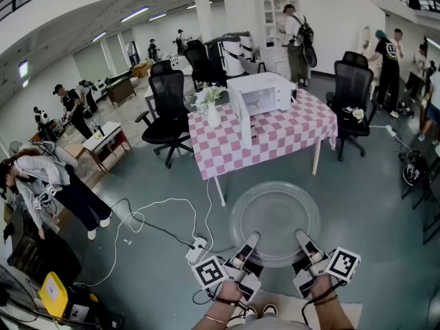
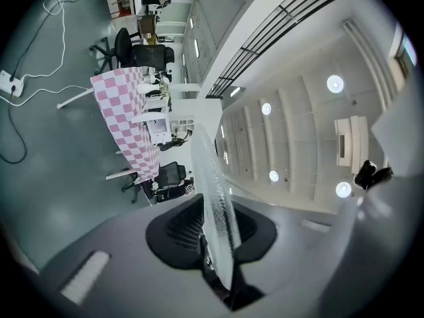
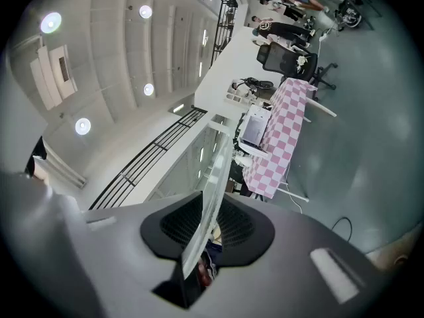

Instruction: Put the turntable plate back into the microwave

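Between the two grippers, the plate (image 1: 275,215) is carried level above the floor (image 1: 165,184), clear of any support. The left gripper (image 1: 248,245) clamps the near-left rim; its fingers are narrow, and the glass edge runs between the pads. The right gripper (image 1: 303,240) clamps the near-right rim the same way, fingers narrow on the glass. The bulk of the plate extends forward past the fingertips.

Well ahead of the fingers, the microwave (image 1: 265,91) stands on the checked surface (image 1: 289,135). Its door appears to hang open toward the carrier.

Step in hand, as judged: transport. The plate is lifted and gripped but has not reached the microwave.

Next move calls for:
- Advance both grippers together toward the surface, keeping their spacing fixed so that neither grip twists the rim.
- Hold the plate level and raise it to the height of the cavity.
- Lead the far edge through the opening without striking the door or frame.
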Demonstrator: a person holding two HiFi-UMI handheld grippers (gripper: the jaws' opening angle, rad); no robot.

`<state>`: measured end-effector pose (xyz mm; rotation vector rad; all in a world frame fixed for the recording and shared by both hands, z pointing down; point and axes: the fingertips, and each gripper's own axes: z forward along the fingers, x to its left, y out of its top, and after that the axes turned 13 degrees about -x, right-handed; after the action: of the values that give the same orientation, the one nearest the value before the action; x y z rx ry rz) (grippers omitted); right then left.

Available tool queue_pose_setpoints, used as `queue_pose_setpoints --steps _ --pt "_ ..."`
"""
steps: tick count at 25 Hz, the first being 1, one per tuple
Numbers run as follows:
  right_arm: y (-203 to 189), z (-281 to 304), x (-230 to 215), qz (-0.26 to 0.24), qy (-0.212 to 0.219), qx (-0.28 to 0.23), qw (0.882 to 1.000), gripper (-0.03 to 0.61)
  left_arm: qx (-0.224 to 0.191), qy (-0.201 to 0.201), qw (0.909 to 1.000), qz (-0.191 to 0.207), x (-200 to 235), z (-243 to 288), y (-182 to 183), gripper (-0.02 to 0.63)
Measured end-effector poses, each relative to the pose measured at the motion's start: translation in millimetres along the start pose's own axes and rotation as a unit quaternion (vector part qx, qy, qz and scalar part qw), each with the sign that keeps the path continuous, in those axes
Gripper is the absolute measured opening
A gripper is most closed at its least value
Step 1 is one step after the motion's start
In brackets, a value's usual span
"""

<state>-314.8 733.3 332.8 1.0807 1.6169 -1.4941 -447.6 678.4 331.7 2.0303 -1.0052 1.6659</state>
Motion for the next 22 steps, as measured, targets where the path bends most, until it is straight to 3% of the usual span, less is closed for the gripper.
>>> queue_pose_setpoints --steps 6,22 --pt "-5.4 -10.9 -6.1 -0.012 -0.027 0.000 1.000 0.074 0.005 0.001 1.0000 0.006 1.1 -8.9 -0.5 0.046" --pt "-25.9 -3.6 -4.8 0.007 -0.023 -0.017 1.000 0.075 0.043 -0.014 0.9987 0.021 10.9 -9.9 14.3 0.048"
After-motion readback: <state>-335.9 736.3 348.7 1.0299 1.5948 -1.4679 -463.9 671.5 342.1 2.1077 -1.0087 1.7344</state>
